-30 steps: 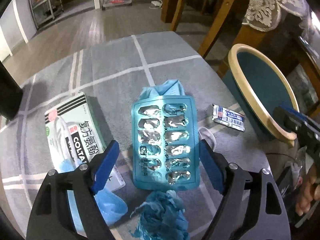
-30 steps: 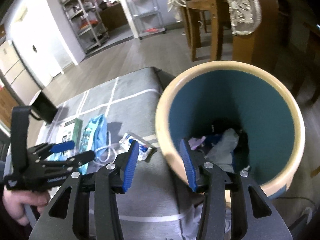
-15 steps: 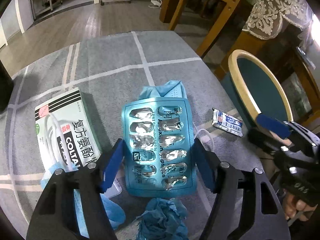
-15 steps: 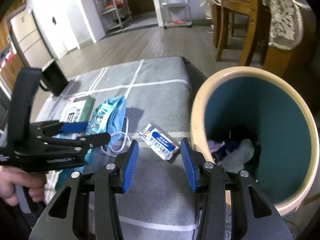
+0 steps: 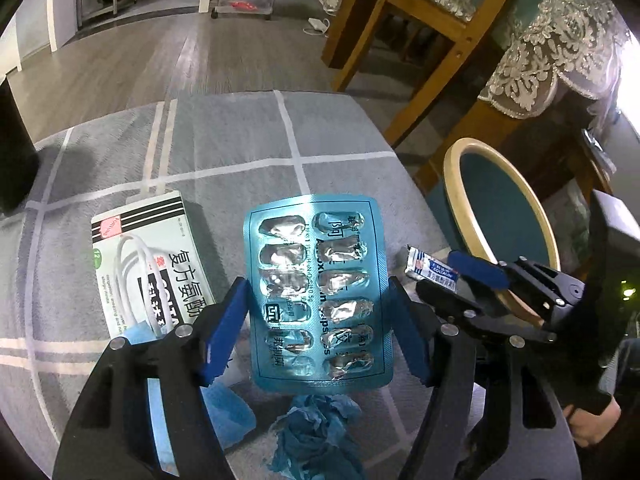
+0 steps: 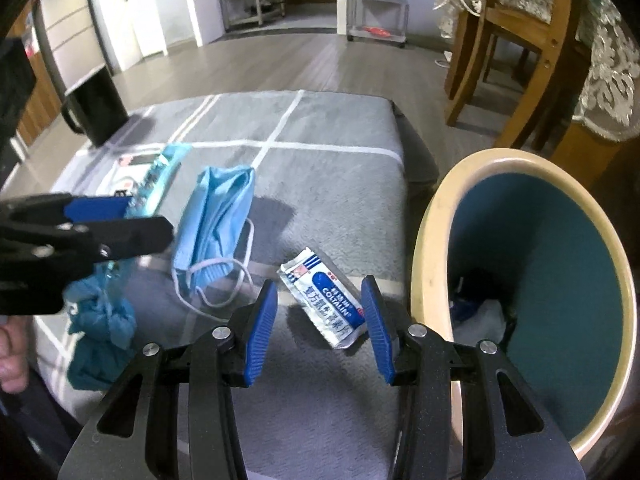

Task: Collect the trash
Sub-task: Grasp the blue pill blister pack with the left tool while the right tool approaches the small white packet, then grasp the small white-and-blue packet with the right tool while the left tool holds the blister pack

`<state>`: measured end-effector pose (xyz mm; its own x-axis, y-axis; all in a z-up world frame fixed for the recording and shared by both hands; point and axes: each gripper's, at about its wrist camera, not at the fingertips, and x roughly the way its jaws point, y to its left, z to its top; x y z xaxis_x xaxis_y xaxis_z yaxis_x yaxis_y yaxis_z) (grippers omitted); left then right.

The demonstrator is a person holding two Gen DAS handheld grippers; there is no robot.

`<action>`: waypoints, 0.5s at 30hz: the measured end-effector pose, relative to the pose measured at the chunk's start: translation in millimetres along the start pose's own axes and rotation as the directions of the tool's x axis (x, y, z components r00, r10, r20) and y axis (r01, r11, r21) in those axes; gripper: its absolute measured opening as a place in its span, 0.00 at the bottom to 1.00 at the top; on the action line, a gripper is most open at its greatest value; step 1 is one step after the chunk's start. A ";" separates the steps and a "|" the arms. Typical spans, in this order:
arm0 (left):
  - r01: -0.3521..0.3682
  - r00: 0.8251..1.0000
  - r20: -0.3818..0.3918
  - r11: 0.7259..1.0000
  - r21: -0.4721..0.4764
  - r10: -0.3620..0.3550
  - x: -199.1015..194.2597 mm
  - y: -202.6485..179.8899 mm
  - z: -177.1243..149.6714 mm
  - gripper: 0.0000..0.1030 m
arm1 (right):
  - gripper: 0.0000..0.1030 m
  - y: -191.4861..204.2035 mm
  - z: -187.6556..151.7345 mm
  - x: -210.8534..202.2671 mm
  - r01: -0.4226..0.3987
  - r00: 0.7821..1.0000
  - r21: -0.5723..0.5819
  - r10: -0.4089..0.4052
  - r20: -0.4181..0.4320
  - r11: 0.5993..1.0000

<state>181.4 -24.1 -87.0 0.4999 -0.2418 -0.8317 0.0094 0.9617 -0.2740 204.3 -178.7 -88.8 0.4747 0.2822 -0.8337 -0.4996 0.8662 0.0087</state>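
Note:
My left gripper (image 5: 318, 324) is shut on a blue blister pack (image 5: 316, 292) and holds it lifted above the grey checked cloth (image 5: 240, 140); seen edge-on in the right wrist view (image 6: 154, 182). My right gripper (image 6: 318, 326) is open, its jaws either side of a white and blue sachet (image 6: 326, 296) lying on the cloth; the sachet also shows in the left wrist view (image 5: 430, 268). A blue face mask (image 6: 216, 220) lies left of the sachet. A crumpled blue tissue (image 5: 316, 436) lies under the pack. A teal bin with a cream rim (image 6: 432, 240) stands at the right, holding some trash.
A white and green medicine box (image 5: 148, 268) lies left of the pack. A black jug (image 6: 98, 112) stands at the cloth's far left. Wooden chairs (image 6: 508, 40) and a lace-covered table (image 5: 560, 52) stand behind the bin. The cloth's right edge runs next to the bin.
My left gripper has closed on the blister pack and lifted it off the mask. My right gripper has swung left from over the bin to straddle the sachet.

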 end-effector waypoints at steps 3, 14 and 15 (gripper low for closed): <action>0.003 1.000 0.002 1.000 0.001 -0.003 -1.5 -0.1 -0.8 0.66 | 0.44 -0.5 -2.5 4.0 0.015 1.000 -0.007 -0.016 -0.014 1.000; 0.012 0.999 0.037 1.000 0.012 -0.012 -15.3 -6.6 3.1 0.66 | 0.12 -1.6 -4.9 -11.3 -0.086 0.996 0.038 0.085 0.014 0.996; 0.013 0.999 0.039 1.000 0.012 -0.013 -16.8 -6.4 3.1 0.66 | 0.11 -2.4 -5.0 -13.4 -0.096 0.995 0.048 0.095 0.018 0.994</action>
<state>175.6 -25.8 -69.7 0.5334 -0.2493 -0.8083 0.0258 0.9599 -0.2790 195.6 -186.6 -80.4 0.4379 0.3705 -0.8191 -0.5077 0.8538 0.1148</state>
